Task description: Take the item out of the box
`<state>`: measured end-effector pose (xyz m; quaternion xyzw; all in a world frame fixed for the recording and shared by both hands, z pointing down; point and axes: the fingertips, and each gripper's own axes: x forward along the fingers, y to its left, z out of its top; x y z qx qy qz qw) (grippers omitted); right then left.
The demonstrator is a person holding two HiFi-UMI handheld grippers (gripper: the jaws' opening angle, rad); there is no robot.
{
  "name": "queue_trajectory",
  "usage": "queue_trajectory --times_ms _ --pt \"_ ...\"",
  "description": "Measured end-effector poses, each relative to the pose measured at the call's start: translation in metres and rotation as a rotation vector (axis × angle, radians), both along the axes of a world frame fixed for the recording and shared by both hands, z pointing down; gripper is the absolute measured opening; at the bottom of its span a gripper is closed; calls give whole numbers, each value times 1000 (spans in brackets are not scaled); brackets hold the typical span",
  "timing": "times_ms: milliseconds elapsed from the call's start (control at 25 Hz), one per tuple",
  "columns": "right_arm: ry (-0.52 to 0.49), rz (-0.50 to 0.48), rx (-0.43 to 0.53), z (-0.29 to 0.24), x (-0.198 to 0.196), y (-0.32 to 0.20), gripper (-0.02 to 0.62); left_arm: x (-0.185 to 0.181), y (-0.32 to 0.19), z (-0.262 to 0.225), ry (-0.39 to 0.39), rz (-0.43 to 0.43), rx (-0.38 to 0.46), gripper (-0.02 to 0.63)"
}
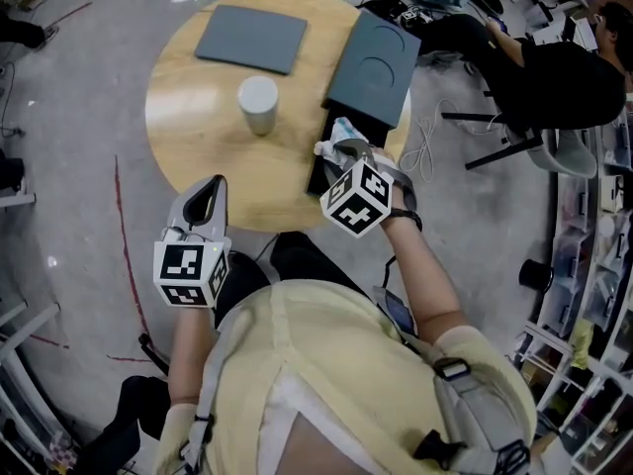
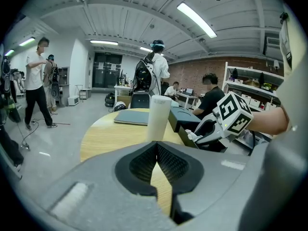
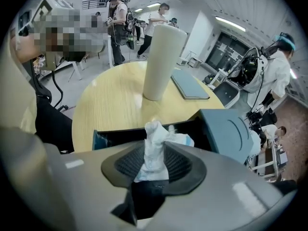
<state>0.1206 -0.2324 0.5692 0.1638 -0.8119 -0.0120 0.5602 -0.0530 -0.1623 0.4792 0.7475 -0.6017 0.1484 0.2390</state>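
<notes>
Right tool has its two pads pressed onto a crumpled white item, which sticks up between them above the open box. The left tool has its pads meeting at the tips with nothing between them; in the head view it sits at the near left edge of the round wooden surface, and whether it touches the wood cannot be told. On the far side of that surface lies a flat grey slab, and to its right the dark teal lid, marked with a faint circle, reaches past the surface's rim. The box stands at the right near edge, just beside the lid. From above it is mostly covered by the right tool and its marker cube, and its inside shows only as a dark hollow, so anything else in it cannot be made out. A white cylinder stands upright near the middle of the surface, well apart from both tools. The item's lower part is hidden behind the pads, and its wrinkled, partly bluish surface does not show what it is. A seated person at the far right of the head view is cut off by the frame.
</notes>
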Motion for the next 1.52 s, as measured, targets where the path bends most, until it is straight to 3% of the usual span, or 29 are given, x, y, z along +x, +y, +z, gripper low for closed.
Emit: queue_trajectory --times_ms 320,640,1080,1520 --pt "-9 64 76 -18 0 -2 86 -9 -6 -7 10 49 13 5" --pt "-23 157 139 -46 -4 2 80 -17 -16 -28 9 151 51 5" --pt "-56 239 201 -78 -9 19 79 -30 -14 -36 30 204 68 5" --pt "-177 302 218 -109 -32 36 77 -41 -17 -47 18 226 93 4"
